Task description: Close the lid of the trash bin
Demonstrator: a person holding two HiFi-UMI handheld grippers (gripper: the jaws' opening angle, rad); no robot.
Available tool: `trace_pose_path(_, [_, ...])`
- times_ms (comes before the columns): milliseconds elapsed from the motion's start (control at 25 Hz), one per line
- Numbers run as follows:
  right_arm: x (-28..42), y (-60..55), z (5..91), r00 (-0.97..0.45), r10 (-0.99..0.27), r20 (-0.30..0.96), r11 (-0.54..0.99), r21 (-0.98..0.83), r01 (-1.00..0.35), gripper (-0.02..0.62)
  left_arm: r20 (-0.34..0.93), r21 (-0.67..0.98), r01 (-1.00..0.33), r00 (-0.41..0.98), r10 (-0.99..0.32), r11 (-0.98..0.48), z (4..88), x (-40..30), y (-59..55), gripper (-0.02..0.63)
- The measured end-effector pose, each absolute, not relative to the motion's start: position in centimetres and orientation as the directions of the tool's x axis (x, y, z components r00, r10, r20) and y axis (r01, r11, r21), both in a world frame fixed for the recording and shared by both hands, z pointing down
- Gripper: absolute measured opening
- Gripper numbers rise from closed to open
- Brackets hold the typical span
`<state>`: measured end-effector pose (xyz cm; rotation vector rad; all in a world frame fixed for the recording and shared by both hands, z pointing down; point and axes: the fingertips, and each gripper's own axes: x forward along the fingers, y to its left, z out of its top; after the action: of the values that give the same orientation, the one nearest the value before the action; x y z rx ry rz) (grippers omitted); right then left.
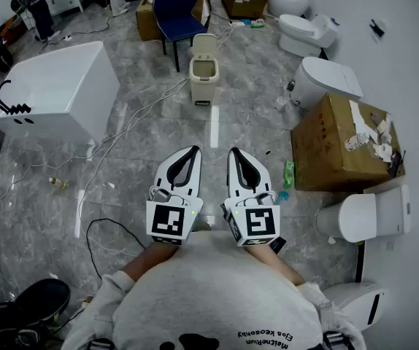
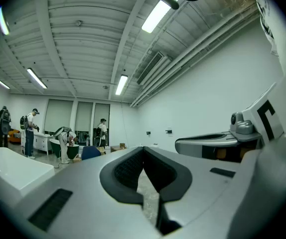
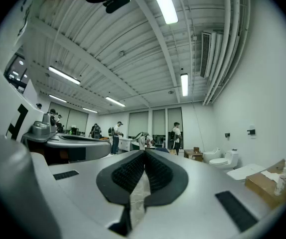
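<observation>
Left gripper (image 1: 193,152): jaws closed tip to tip, nothing held; level, pointing forward, close to the chest.
Right gripper (image 1: 236,152): jaws together at the tips, empty; level, just beside the left one.
Trash bin (image 1: 203,79): beige, standing on the grey marble floor (image 1: 151,133), well ahead of the 2 grippers, just in front of a blue chair (image 1: 177,9).
Lid (image 1: 204,44): raised upright, bin mouth open.
Left side: white bathtub (image 1: 56,86).
Right side: cardboard box (image 1: 333,148), toilets (image 1: 308,31) along the wall.
</observation>
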<state>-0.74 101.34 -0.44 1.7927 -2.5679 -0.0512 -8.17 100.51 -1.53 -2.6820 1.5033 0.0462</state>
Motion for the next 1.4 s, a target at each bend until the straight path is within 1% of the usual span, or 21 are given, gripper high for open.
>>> trace_pose_path(160, [0.9,100.5,0.0,-0.353,-0.936,-0.009,0.352,0.023,-0.936,0.032,-0.060,-0.044,-0.854,0.520,-0.852,-0.519,-1.4,-6.3,99.6,0.020])
trace_pose_path(480, [0.9,98.2,0.6,-0.368,-0.930,-0.002,0.368,0.013,-0.930,0.032,-0.038,-0.032,-0.856,0.517,-0.855,-0.516,-0.7,-5.7,97.5,0.020])
trace_pose_path(640, [1.5,96.3,0.7,-0.345,-0.938,-0.013,0.345,0.018,-0.938,0.032,-0.045,-0.030,-0.855,0.518,-0.854,-0.517,-0.6,-5.6,95.4,0.020])
trace_pose_path(760, [2.0,94.3,0.7,-0.331,-0.943,-0.028,0.330,0.028,-0.944,0.034,-0.012,-0.035,-0.847,0.531,-0.847,-0.530,-0.1,-5.5,93.3,0.020])
trace_pose_path(1000, [1.7,87.1,1.6,-0.319,-0.948,-0.007,0.319,0.007,-0.948,0.034,-0.033,-0.026,-0.847,0.531,-0.847,-0.530,0.2,-6.3,86.1,0.020])
trace_pose_path(1240, [-1.6,76.9,1.2,-0.332,-0.943,-0.002,0.332,0.007,-0.943,0.034,-0.051,-0.009,-0.852,0.522,-0.851,-0.523,0.4,-9.0,75.8,0.020])
trace_pose_path(1400, [-3.3,71.0,0.6,-0.330,-0.944,0.004,0.330,0.022,-0.944,0.034,0.017,-0.023,-0.844,0.536,-0.844,-0.536,0.6,-10.7,69.6,0.020])
